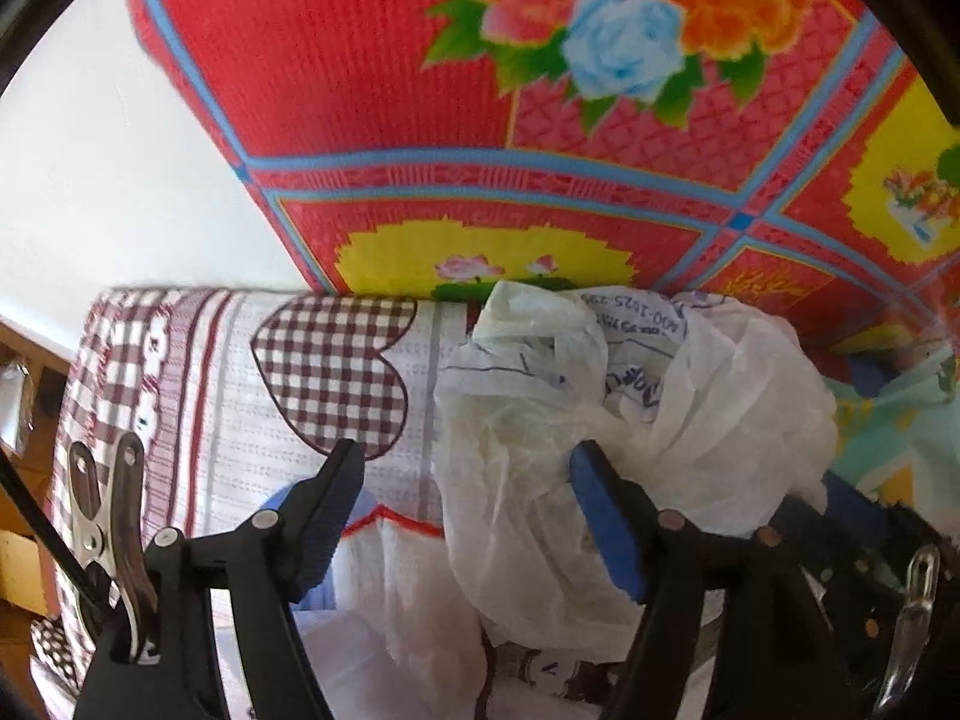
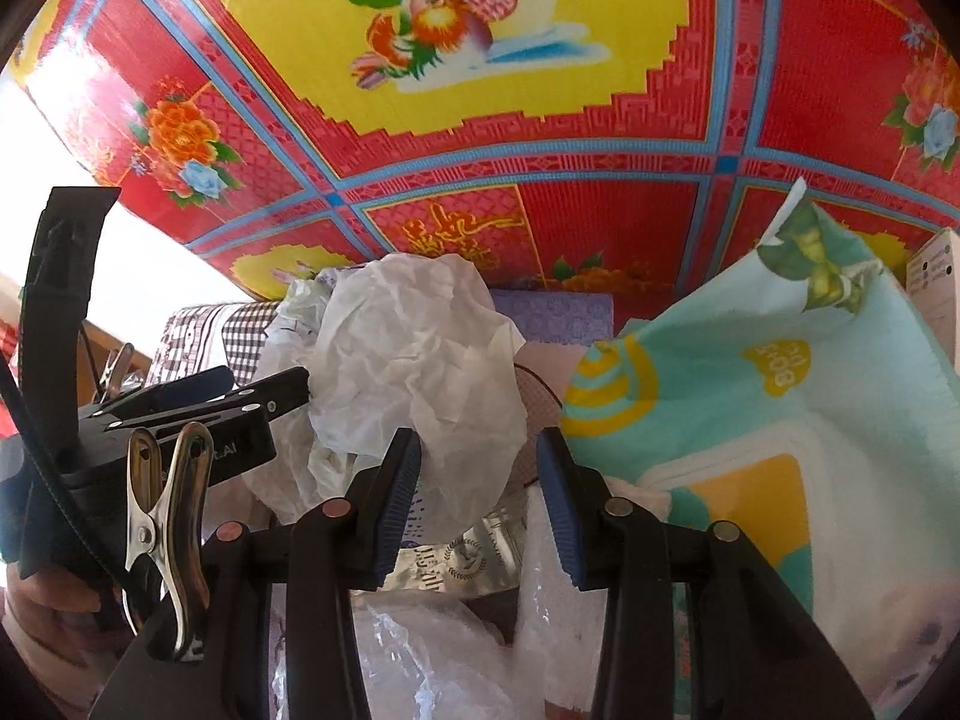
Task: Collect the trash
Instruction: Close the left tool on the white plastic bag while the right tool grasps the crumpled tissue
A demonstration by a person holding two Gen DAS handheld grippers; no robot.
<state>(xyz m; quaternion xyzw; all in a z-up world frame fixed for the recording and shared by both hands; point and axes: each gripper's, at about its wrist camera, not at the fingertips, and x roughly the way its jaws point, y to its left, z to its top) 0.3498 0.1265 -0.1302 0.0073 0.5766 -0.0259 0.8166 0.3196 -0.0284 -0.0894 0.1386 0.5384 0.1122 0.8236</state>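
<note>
Left gripper (image 1: 465, 471) jaws spread, nothing pinched; crumpled white bag (image 1: 600, 420) bulges just ahead, offset twd its right finger; right gripper (image 2: 477, 462) jaws apart round paper wad (image 2: 420, 354), grip unclear.

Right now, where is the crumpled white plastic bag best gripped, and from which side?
Grip the crumpled white plastic bag on its raised bunched fold, from above. It lies loose in a heap on the checked cushion, and the open left gripper already straddles its left half.

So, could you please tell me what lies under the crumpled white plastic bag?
The white plastic bag rests on a quilted cover with a checked heart. In the right wrist view, silver printed foil and clear plastic show below it. Whatever lies directly beneath is covered.
</note>
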